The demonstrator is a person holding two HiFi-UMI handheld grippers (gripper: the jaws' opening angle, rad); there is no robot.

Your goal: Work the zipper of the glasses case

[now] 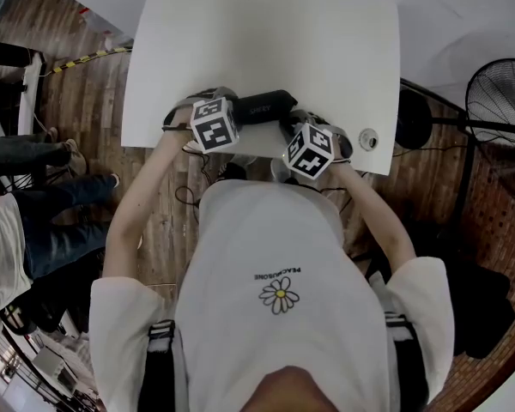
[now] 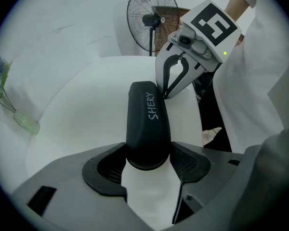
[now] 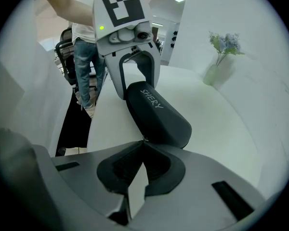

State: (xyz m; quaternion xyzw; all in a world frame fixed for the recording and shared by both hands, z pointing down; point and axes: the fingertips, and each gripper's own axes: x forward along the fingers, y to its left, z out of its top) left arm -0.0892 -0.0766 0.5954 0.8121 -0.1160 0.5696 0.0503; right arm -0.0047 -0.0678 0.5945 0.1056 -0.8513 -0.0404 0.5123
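Glasses case [image 2: 148,121] between left tongs [image 2: 147,169]

A black glasses case [image 1: 262,107] lies near the white table [image 1: 266,33] edge.

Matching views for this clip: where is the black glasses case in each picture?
Head view: glasses case upper centre, by the white table's near edge.
Left gripper view: centre, lying on the table.
Right gripper view: centre, slanting toward upper left.
Shared landmark: the white table under it.
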